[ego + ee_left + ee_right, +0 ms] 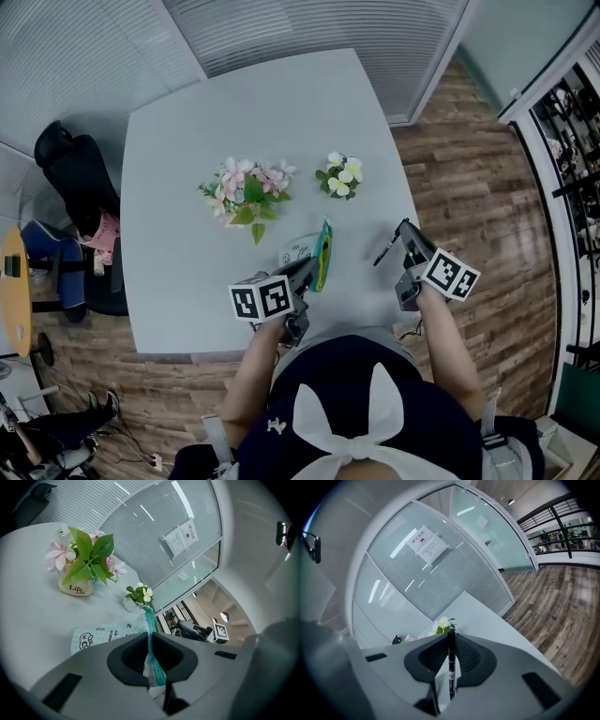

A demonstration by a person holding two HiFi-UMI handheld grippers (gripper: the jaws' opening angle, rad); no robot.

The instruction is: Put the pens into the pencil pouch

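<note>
Pen (451,667) | tilted lengthwise in gap, right tongs (451,637) clamped | left tongs (150,637) pinch pouch (101,634)

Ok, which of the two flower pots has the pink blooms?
The larger flower pot, on the left in the head view. The smaller flower pot to its right carries only white and yellow blooms.
</note>
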